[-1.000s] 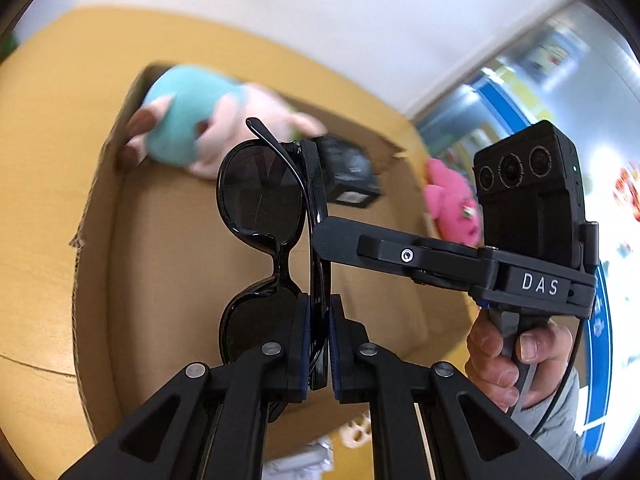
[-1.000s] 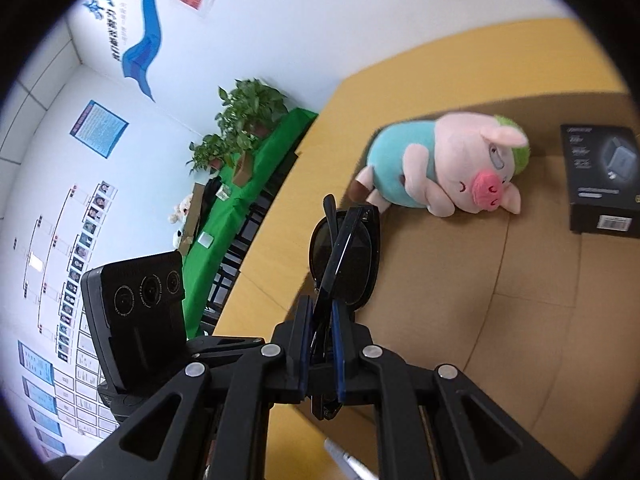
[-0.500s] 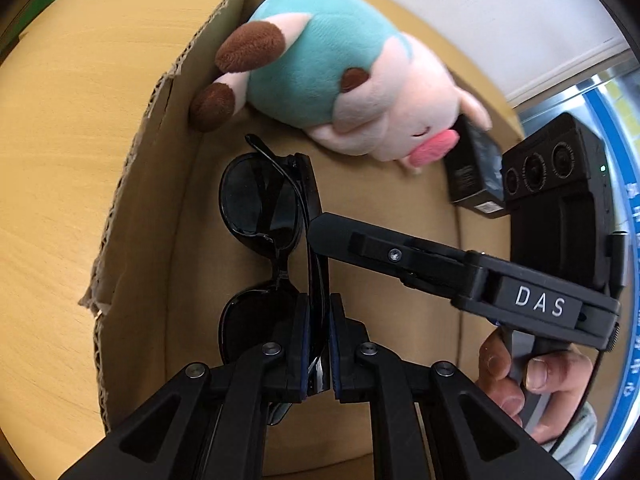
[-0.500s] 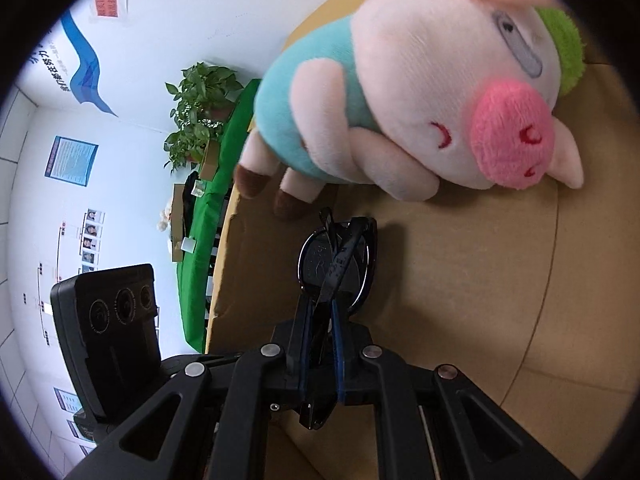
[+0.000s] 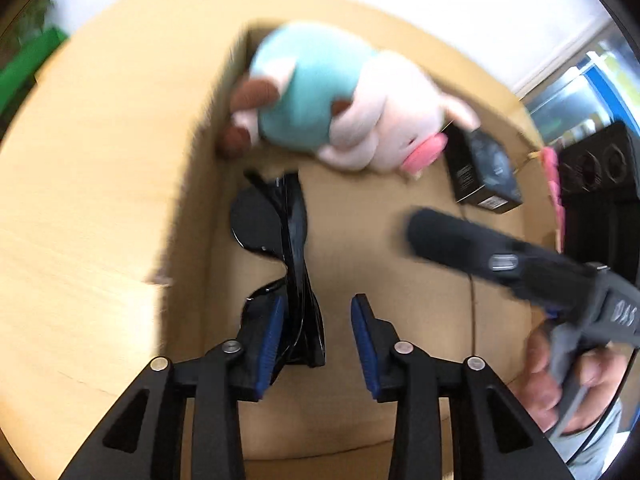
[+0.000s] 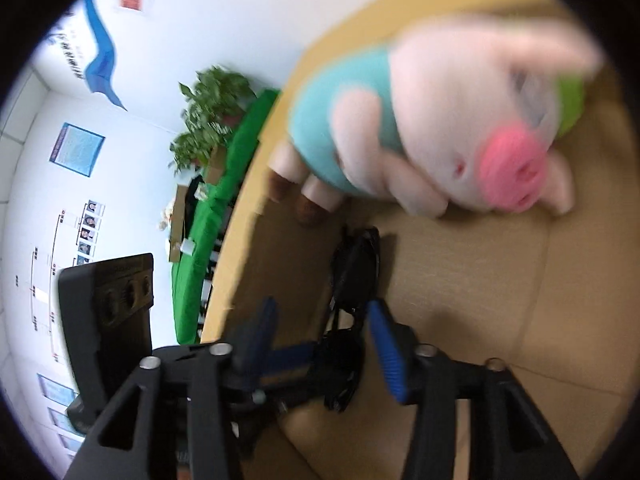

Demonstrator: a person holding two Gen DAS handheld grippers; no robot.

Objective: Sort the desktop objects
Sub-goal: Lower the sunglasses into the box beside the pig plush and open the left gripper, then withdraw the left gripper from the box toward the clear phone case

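Between my left fingers [image 5: 318, 330], spread wide, sunglasses [image 5: 280, 248] lie released in the box [image 5: 400, 280]; right fingers [image 6: 320, 336] also wide, next I withdraw

Bright, even indoor light; heavy motion blur both views; fisheye bending, black vignette corners; soft shadows.

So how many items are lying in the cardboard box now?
3: plush pig at the far end, sunglasses beside the left wall, small black box on the right. More may be hidden behind the grippers.
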